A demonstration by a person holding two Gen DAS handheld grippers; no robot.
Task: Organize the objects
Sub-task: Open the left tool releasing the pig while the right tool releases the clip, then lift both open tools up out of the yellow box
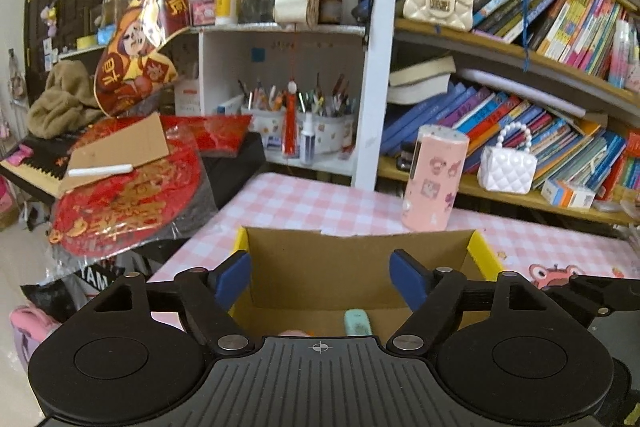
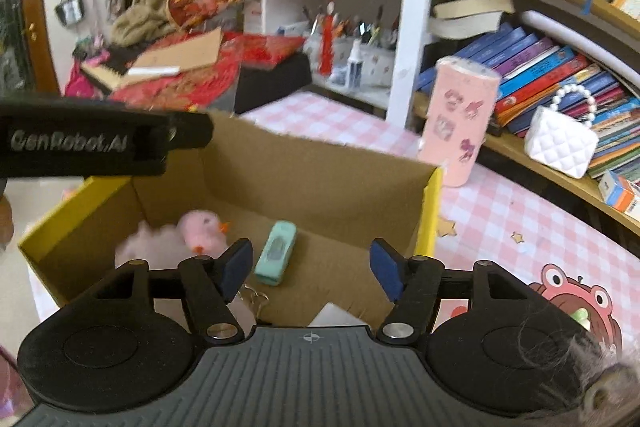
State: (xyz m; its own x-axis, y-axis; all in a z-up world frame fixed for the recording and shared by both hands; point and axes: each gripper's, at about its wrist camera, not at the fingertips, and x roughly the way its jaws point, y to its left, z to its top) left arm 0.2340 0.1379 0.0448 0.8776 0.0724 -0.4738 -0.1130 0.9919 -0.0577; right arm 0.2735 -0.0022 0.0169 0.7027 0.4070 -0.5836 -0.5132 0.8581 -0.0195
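An open cardboard box (image 2: 280, 171) with yellow edges stands on the pink-checked tabletop (image 2: 500, 211), and both claws hang over its near side. The left claw (image 1: 320, 279) is spread, its blue pads wide apart with nothing between them — only the box's brown inner wall shows in the gap. The right claw (image 2: 312, 267) is likewise spread and holds nothing. On the box floor lie a pink plush duck (image 2: 200, 231) (blurred in the right wrist view) and, just beside it, a mint-green toy car (image 2: 277, 253); a white scrap (image 2: 334, 315) lies at the near edge. Beyond the box's far right corner stands a pink cylindrical container (image 2: 460, 123) with stickers, upright on the tabletop. Behind it, a white quilted purse (image 2: 560, 143) sits on the bookshelf (image 2: 516, 151).
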